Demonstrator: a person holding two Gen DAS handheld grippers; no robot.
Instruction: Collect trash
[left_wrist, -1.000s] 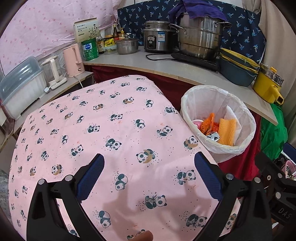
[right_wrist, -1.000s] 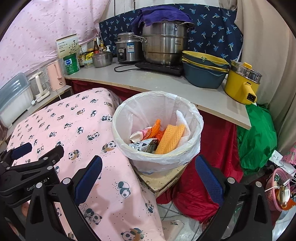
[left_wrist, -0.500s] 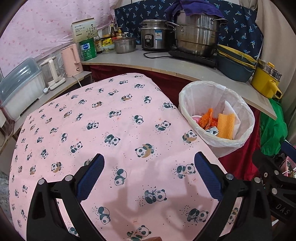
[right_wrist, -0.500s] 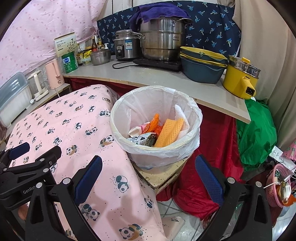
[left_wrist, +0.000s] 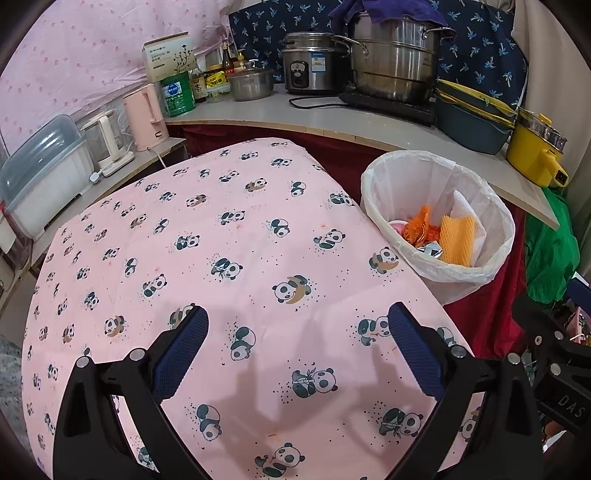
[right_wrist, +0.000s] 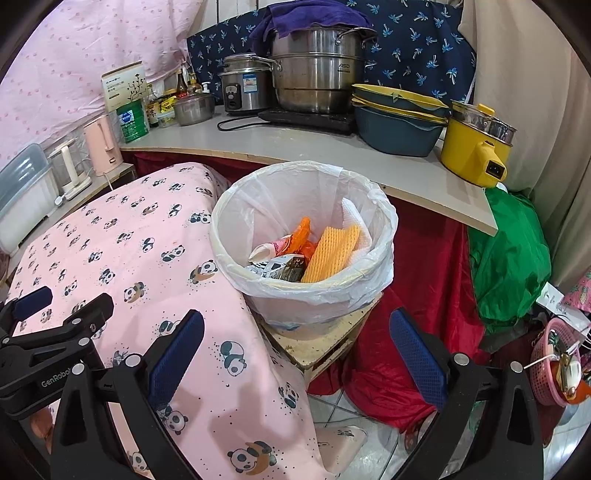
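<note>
Both claws, left claw (left_wrist: 297, 347) and right claw (right_wrist: 295, 350), hang spread and empty; trash (right_wrist: 325, 254) fills the bin (right_wrist: 258, 295), the panda-cloth surface (left_wrist: 221, 240) looks bare, so collecting seems finished.

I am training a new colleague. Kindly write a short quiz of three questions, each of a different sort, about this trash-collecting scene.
1. True or false: the left gripper is shut on a piece of trash.
2. Multiple choice: where does the trash bin stand? A) on the grey counter B) on a low wooden stand beside the panda tablecloth C) on the tablecloth
3. Fill in: the ribbed foam sleeve inside the bin is coloured ____.

Key
1. False: its jaws are wide apart and hold nothing; the right gripper is open too.
2. B: the wooden stand sits next to the panda tablecloth.
3. Orange.
</note>
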